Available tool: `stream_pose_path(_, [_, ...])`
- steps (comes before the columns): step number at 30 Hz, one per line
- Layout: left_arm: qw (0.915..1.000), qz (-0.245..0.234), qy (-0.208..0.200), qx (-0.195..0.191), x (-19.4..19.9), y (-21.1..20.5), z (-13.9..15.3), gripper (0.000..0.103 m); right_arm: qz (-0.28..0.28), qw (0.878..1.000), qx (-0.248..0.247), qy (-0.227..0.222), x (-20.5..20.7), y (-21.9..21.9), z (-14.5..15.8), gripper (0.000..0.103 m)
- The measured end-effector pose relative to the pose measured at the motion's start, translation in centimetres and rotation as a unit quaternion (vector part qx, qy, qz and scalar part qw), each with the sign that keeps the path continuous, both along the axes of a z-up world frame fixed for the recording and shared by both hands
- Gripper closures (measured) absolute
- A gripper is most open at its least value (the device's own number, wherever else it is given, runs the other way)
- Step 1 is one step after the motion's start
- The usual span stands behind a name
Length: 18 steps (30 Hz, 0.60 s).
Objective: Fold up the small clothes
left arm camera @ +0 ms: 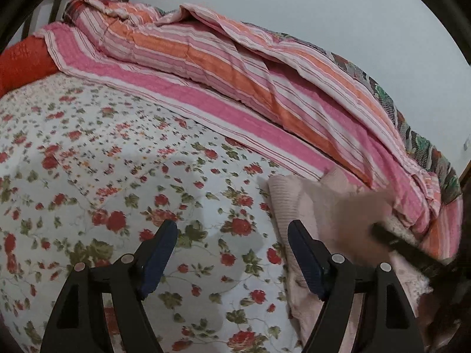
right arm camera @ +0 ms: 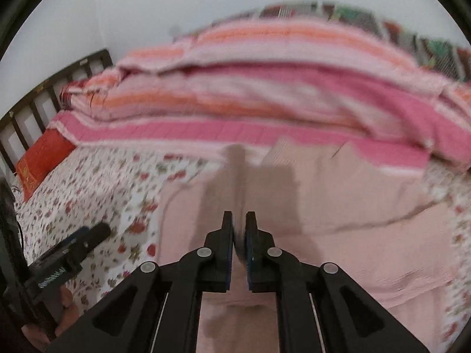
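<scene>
Right hand-held gripper (right arm camera: 238, 220) pinches pale pink ribbed garment (right arm camera: 309, 206) (blurred); left hand-held gripper (left arm camera: 232, 229) open above floral bedspread (left arm camera: 88, 147).

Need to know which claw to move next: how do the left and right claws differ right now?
The left claw is wide open and empty; the right claw is nearly shut, seemingly pinching a fold of the pink garment. The left hovers over the bare floral bedsheet beside the garment; the right sits directly over it. Both share black arms and blue pads.

Soft ribbed pink knit garment (left arm camera: 297, 206) on a matt quilted floral bedspread (left arm camera: 117, 161); tongs (left arm camera: 232, 250) of matt black plastic.
</scene>
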<state>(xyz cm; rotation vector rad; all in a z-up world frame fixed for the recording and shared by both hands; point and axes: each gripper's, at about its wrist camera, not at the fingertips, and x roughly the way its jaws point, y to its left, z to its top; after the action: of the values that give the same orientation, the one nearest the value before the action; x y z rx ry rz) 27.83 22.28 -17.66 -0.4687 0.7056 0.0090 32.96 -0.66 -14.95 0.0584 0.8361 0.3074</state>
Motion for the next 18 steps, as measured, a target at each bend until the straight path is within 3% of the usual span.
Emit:
stream_pose_path(3, [1.0, -0.003, -0.004, -0.004, 0.0, -0.3, 0.0, 0.027, 0.044, 0.998, 0.032, 0.037, 0.5, 0.5, -0.7, 0.071])
stream_pose_path(7, [0.9998, -0.022, -0.003, -0.002, 0.4, -1.3, -0.1, 0.027, 0.03, 0.999, 0.01, -0.025, -1.5, -2.1, 1.3, 0.048])
stream_pose_path(14, [0.9942, -0.098, -0.037, -0.022, 0.5, -5.1, 0.9, 0.029, -0.059, 0.997, -0.007, -0.05, -4.4, -12.2, 2.3, 0.047])
stream_pose_path(18, [0.9853, -0.163, -0.019, -0.046, 1.1, -8.3, 0.7, 0.039, -0.113, 0.99, -0.054, -0.06, -5.6, -17.3, 1.3, 0.047])
